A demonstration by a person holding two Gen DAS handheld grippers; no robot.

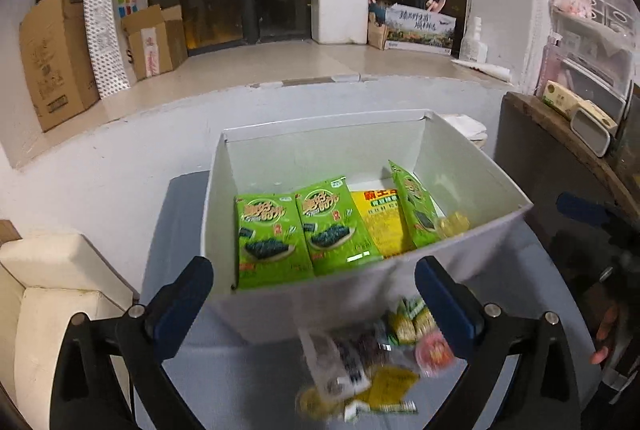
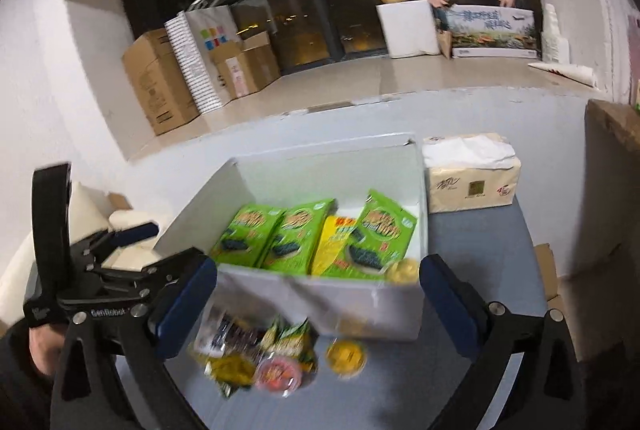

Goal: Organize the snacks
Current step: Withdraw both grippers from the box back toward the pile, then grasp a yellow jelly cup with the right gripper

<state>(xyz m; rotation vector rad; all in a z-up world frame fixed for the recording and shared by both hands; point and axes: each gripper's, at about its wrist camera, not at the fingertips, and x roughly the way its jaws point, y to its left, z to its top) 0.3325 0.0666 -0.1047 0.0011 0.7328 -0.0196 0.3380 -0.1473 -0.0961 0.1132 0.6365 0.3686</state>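
A white open box [image 1: 256, 166] [image 2: 320, 302] stands on the grey table. Inside stand three green seaweed snack packs [image 1: 272, 242] [image 2: 244, 230], a yellow pack [image 1: 382, 226] [image 2: 334, 242] and a small yellow jelly cup [image 1: 454, 224] [image 2: 404, 270]. A blurred pile of loose snacks [image 1: 368, 362] [image 2: 260, 346] lies in front of the box, with a yellow cup [image 2: 346, 357] and a pink cup [image 2: 276, 374]. My left gripper [image 1: 314, 294] is open and empty, above the pile at the box's near wall. My right gripper [image 2: 318, 294] is open and empty, in the same region.
A tissue pack [image 2: 472, 174] sits right of the box. The left gripper [image 2: 100, 262] shows at the left of the right wrist view. A cream sofa arm [image 1: 52, 290] is on the left, a dark cabinet [image 1: 560, 166] on the right. Cardboard boxes [image 1: 56, 58] stand on the window ledge.
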